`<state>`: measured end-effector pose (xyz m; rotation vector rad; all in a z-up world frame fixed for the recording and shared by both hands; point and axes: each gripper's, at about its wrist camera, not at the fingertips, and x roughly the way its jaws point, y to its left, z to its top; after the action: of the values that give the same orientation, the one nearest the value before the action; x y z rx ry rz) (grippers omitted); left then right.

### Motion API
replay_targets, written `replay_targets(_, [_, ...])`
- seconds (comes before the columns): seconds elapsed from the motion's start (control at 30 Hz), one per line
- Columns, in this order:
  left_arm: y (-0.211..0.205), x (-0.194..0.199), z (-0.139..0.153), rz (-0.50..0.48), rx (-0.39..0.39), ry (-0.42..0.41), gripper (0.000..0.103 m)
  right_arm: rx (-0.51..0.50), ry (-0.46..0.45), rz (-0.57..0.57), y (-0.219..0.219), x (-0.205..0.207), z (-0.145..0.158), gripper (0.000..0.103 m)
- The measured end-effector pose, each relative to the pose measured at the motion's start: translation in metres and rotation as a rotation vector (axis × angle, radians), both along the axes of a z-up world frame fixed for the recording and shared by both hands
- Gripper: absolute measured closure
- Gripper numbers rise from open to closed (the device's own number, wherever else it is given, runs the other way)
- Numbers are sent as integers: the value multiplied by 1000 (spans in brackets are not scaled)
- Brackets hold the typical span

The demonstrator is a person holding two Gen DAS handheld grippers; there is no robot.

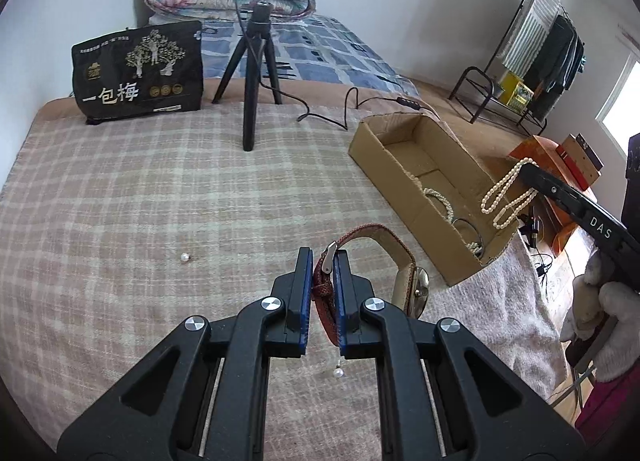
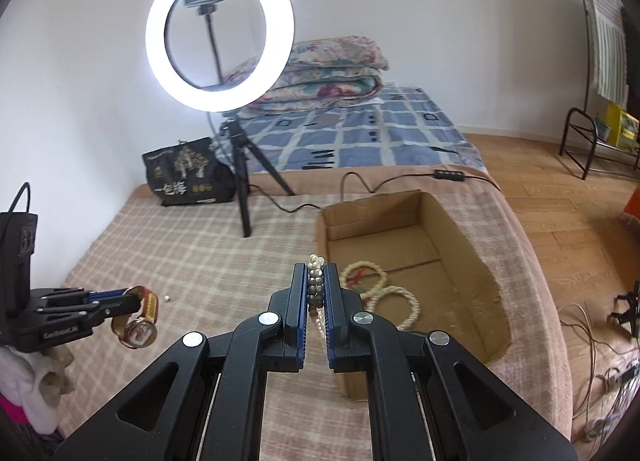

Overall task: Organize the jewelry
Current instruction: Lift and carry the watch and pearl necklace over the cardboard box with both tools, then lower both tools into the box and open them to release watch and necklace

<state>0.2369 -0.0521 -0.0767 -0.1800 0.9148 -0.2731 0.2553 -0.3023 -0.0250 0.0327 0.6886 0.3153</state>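
Observation:
My left gripper (image 1: pixel 323 261) is shut on the red strap of a gold wristwatch (image 1: pixel 414 285) and holds it above the plaid blanket; it also shows in the right wrist view (image 2: pixel 138 331). My right gripper (image 2: pixel 316 273) is shut on a pearl necklace (image 2: pixel 316 281) above the near end of the open cardboard box (image 2: pixel 452 221); in the left wrist view the necklace (image 1: pixel 506 197) hangs from it over the box (image 1: pixel 372 153). Bead bracelets (image 2: pixel 384 289) lie inside the box. Two loose pearl earrings (image 1: pixel 185 258) (image 1: pixel 338 372) lie on the blanket.
A ring light on a black tripod (image 1: pixel 250 73) stands at the back of the blanket, its cable (image 1: pixel 332 117) running behind the box. A black snack bag (image 1: pixel 140 69) stands at the back left. Orange boxes (image 1: pixel 560 165) sit on the floor to the right.

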Motion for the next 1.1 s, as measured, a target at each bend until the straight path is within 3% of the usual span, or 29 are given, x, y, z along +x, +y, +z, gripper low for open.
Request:
replay_targets(0.6, [-101,67,17,-84,2,-54,95,-5,31,-125,-74,8,-27,97])
replay_targets(1.1, [-169,134,3,-76,44,-49,95,-19,65,-101,-94,14,-51,97])
